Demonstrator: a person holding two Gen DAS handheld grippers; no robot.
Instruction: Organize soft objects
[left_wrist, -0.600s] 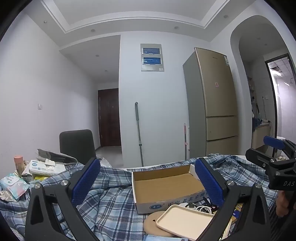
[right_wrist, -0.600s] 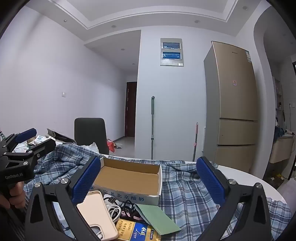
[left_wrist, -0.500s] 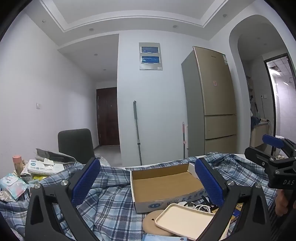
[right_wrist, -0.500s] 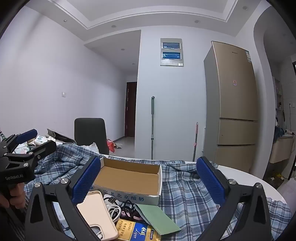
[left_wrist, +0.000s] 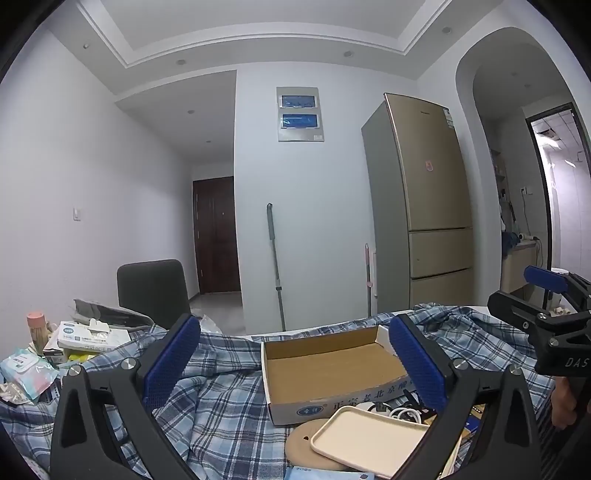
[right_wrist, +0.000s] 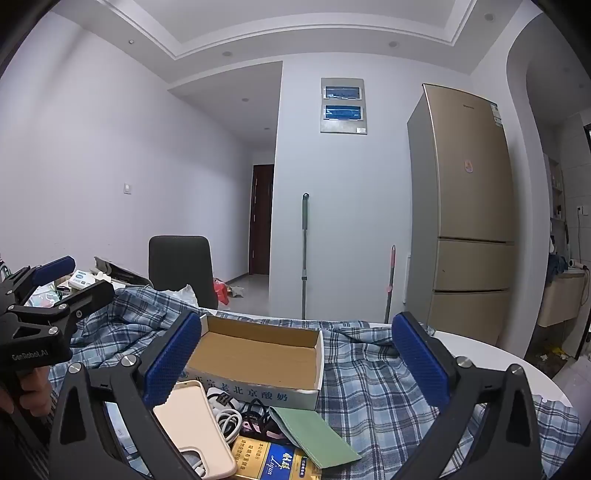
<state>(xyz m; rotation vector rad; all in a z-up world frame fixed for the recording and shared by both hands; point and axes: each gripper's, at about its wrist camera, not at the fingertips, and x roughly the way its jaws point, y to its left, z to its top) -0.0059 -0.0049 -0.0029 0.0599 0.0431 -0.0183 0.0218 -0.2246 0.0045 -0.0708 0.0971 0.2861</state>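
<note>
Both pairs of fingers stand wide apart and hold nothing. The left gripper hovers above the plaid shirt; its left finger lies over the crumpled cloth and its right finger over the near right corner of the cardboard box. The right gripper frames the same box from the other side, with plaid cloth spread below and beyond its right finger.

As a judgement, the task has barely begun: the shirt, the one clearly soft thing here, lies unfolded and rumpled across the worktop, under the box and under the clutter nearest the fingers, namely a beige tray, white cables, a green pouch and a gold packet. The box is empty. Folding or gathering the shirt is all left to do, and the things resting on it would probably have to be cleared first.
</note>
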